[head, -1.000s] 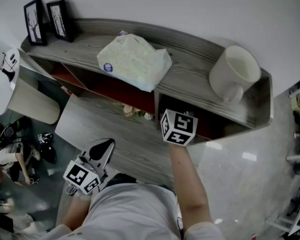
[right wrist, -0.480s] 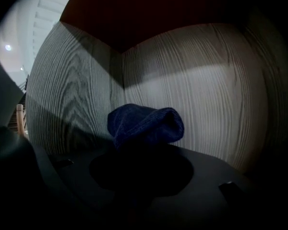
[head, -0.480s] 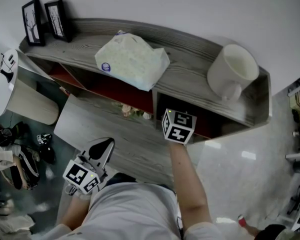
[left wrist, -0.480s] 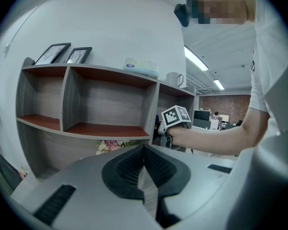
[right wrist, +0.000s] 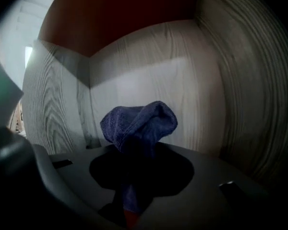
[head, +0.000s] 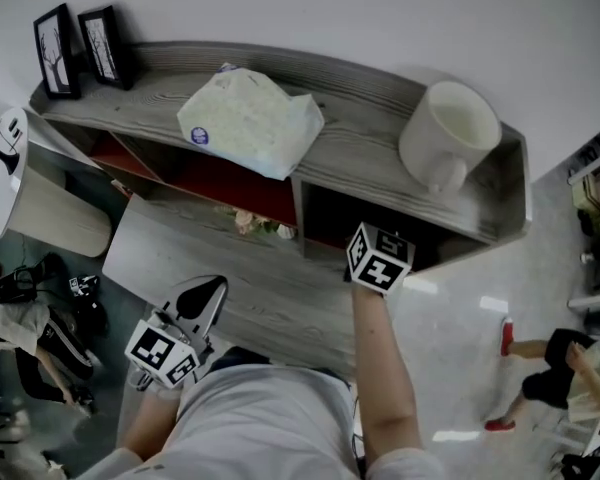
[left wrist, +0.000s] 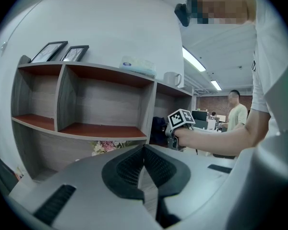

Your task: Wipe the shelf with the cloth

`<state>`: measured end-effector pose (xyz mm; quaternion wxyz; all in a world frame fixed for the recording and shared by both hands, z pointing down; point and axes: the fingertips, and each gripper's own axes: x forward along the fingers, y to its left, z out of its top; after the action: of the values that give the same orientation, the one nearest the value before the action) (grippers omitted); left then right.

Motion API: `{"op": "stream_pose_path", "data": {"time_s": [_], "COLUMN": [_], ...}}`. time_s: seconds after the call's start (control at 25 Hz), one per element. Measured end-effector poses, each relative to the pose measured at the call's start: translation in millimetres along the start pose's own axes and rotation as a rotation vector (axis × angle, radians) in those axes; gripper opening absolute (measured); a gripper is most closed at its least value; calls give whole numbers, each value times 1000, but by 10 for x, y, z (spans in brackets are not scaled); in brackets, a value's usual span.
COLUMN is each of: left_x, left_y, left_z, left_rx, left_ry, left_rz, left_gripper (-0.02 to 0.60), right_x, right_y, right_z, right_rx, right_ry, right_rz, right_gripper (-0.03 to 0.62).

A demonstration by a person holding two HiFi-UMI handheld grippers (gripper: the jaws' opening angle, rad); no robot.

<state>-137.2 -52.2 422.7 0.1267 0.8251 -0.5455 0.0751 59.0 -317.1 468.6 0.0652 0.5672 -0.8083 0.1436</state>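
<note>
The grey wood-grain shelf (head: 370, 158) stands against the wall, seen from above. My right gripper's marker cube (head: 380, 258) is at the mouth of the shelf's dark right-hand compartment, and the jaws are hidden inside it. In the right gripper view, my right gripper (right wrist: 137, 147) is shut on a bunched blue cloth (right wrist: 140, 121), which is held up near the compartment's pale back wall and right side wall. My left gripper (head: 202, 300) hangs low at the left, away from the shelf. In its own view the left gripper (left wrist: 144, 150) is shut with nothing between the pads.
On the shelf top lie a pack of tissues (head: 248, 121), a white mug (head: 448, 133) and two picture frames (head: 75, 48). Flowers (head: 252, 224) sit on a lower level. A person (head: 550, 368) walks on the floor at the right. A white chair (head: 20, 198) stands at the left.
My right gripper has shifted to the right along the compartment opening. The left gripper has stayed put. A person has walked into view on the floor at the right.
</note>
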Motion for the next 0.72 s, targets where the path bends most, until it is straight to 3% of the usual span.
{"op": "stream_pose_path", "data": {"time_s": [0.4,0.72], "left_x": [30,27], "left_y": [-48,-37], "left_z": [9,15], "left_rx": [8,9], "left_ry": [3,3], "left_rz": [-19,-15], "left_gripper": [14,14], "right_x": [-257,-284], "right_y": [-666,-735], "right_z": [26,28], "right_rx": [63,10], "right_ry": [-37,-33], "right_rz": [-199,-274], "right_gripper": [118,114]}}
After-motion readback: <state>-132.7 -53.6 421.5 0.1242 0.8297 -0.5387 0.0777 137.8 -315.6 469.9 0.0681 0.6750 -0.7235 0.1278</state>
